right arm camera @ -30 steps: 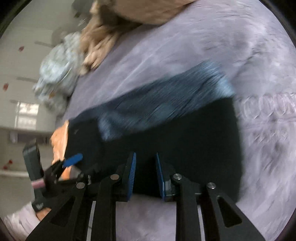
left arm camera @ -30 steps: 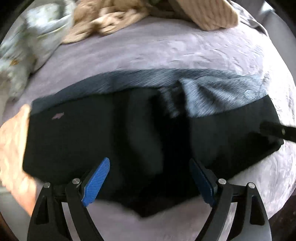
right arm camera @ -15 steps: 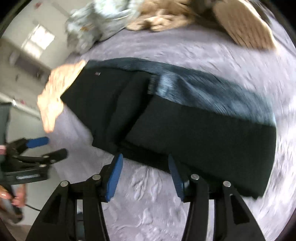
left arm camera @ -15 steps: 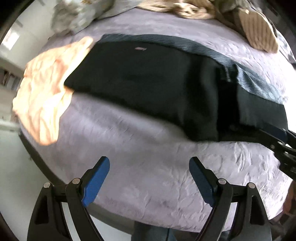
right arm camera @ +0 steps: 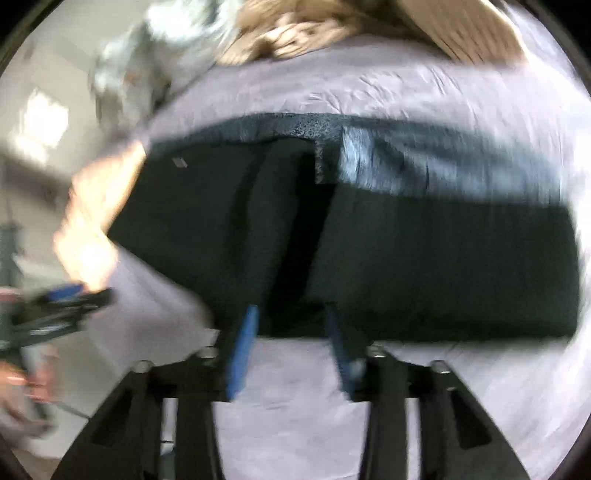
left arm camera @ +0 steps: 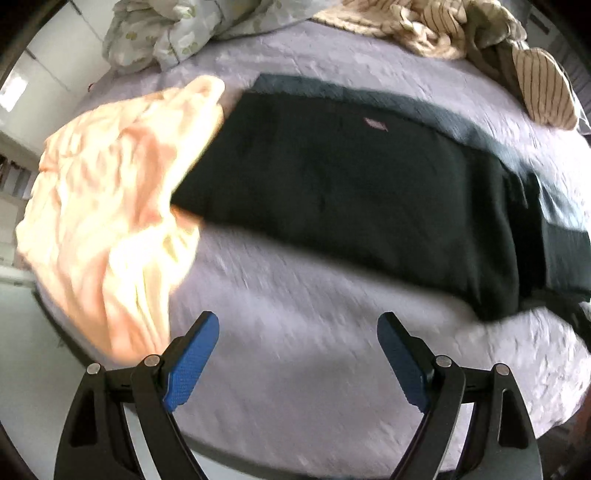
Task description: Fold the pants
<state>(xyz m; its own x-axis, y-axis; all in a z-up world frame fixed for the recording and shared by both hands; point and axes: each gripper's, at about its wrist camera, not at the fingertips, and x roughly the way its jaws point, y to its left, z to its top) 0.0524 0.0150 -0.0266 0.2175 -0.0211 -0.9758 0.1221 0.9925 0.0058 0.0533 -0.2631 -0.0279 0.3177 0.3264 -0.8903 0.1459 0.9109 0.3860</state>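
Observation:
The black pants [left arm camera: 354, 184] lie folded lengthwise on the lilac bed cover [left arm camera: 295, 354], with a grey waistband strip along the far edge. They also show in the right wrist view [right arm camera: 406, 258], with a fold ridge down the middle. My left gripper [left arm camera: 297, 354] is open and empty, above the bare cover just short of the pants' near edge. It also shows at the left of the right wrist view [right arm camera: 62, 299]. My right gripper [right arm camera: 291, 325] is open, its blue fingertips [right arm camera: 245, 332] at the pants' near edge by the fold ridge, gripping nothing.
A peach cloth [left arm camera: 110, 206] lies crumpled at the pants' left end, near the bed's edge. A floral duvet [left arm camera: 166, 33] and beige striped clothes [left arm camera: 480, 40] are piled at the back of the bed. The bed edge runs just below my left gripper.
My left gripper pulled back off the pants toward the near bed edge and swung left. My right gripper opened, letting go of the pants' edge, and now sits at the fold ridge.

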